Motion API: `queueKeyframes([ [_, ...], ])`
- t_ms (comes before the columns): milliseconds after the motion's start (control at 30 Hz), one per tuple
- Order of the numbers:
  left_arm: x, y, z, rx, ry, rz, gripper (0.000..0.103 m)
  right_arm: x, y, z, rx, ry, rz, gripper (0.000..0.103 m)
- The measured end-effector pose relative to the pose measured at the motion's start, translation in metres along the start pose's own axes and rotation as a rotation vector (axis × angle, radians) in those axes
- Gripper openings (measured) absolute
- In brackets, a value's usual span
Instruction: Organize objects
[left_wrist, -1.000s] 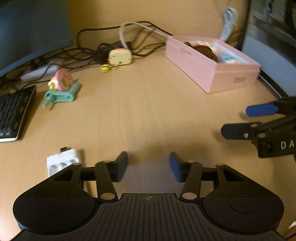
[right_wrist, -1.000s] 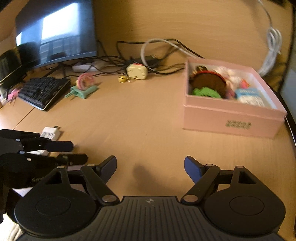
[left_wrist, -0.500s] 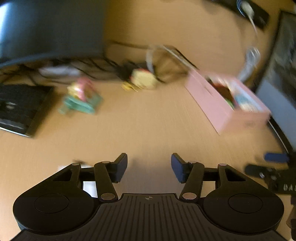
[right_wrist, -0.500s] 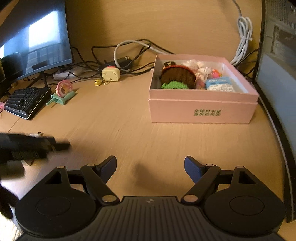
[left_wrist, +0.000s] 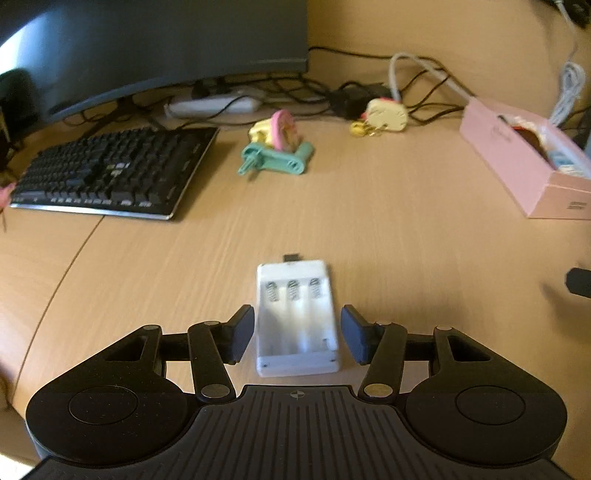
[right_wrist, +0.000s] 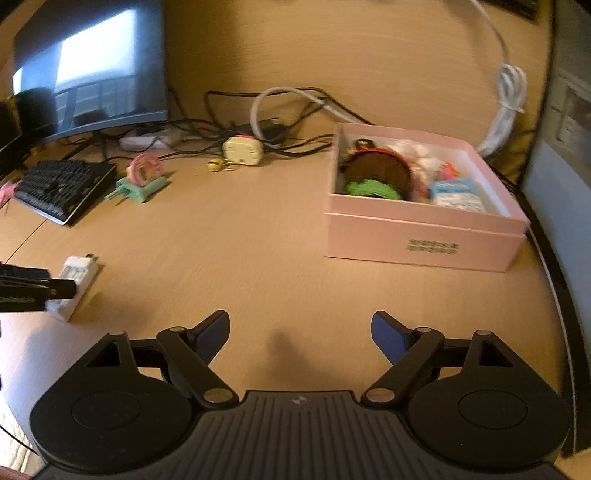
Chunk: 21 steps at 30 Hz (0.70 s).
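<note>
While unpressed, white battery charger (left_wrist: 297, 325) between left gripper (left_wrist: 297, 334) fingers (left_wrist: 242, 332).

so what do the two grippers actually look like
Both match: the left gripper and right gripper have matte black bodies with a ribbed centre plate, a small crosshair mark, two round discs, black linkage arms with silver pivot pins, and dark blue pads. No cables or sleeves show.

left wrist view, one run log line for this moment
left gripper: open, straddling battery charger, no contact | right gripper: open, empty | pink box: part filled
</note>
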<state>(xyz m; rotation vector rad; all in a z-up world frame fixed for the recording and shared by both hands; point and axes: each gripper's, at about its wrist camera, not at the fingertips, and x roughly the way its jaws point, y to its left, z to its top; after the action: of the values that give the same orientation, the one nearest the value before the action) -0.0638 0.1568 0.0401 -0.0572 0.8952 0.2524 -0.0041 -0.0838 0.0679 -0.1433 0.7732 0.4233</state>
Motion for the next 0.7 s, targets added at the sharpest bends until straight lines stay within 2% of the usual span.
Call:
queueKeyframes([
  [67,0.009,0.007,-0.002,-0.028,0.028,-0.01,0.06,0.002,0.007,0.002,-0.011,0.0,0.015,0.085],
  [267,0.014,0.017,-0.001,-0.043,-0.009,-0.03,0.059,0.018,0.028,0.022,-0.047,0.004,0.082,0.085],
  [333,0.012,0.021,-0.004,-0.03,-0.018,-0.039,0.053,0.028,0.038,0.036,-0.055,-0.002,0.112,0.085],
  [433,0.006,0.034,-0.011,-0.022,-0.024,-0.073,0.053,0.048,0.061,0.065,-0.079,-0.038,0.153,0.085],
  [567,-0.007,0.067,-0.018,-0.075,-0.01,-0.133,0.052,0.088,0.1,0.104,-0.103,-0.075,0.201,0.085],
  [700,-0.034,0.106,-0.02,-0.093,-0.067,-0.133,0.052,0.134,0.137,0.137,-0.068,-0.091,0.216,0.085],
])
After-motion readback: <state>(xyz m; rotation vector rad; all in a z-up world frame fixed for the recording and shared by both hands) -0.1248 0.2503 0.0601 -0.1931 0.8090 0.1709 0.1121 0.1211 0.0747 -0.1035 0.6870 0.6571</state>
